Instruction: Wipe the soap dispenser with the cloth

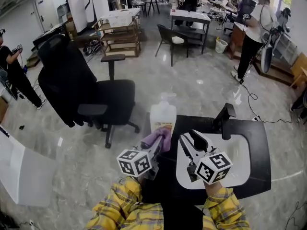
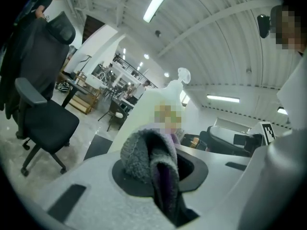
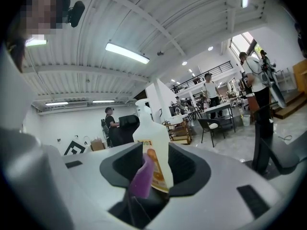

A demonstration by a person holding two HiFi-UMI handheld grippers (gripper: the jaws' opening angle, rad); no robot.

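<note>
One soap dispenser [image 1: 163, 115], one purple cloth [image 1: 156, 137], one black office chair [image 1: 98, 99] close by, one black table [image 1: 259, 145]. Two grippers counted: left gripper [image 1: 161, 144] and right gripper [image 1: 190, 139].

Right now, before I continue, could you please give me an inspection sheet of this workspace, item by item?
Surface: black table with a white mat on it.
Job's things: soap dispenser upright at the table's far left corner; purple cloth directly in front of it, contact unclear.
Clutter: black stand at the table's far edge.
Grippers: left gripper shut on the cloth; right gripper open and empty, above the mat.
Cables: one cable on the floor beyond the table.
Surroundings: black office chair at left; a person standing at far right; more furniture behind.
</note>
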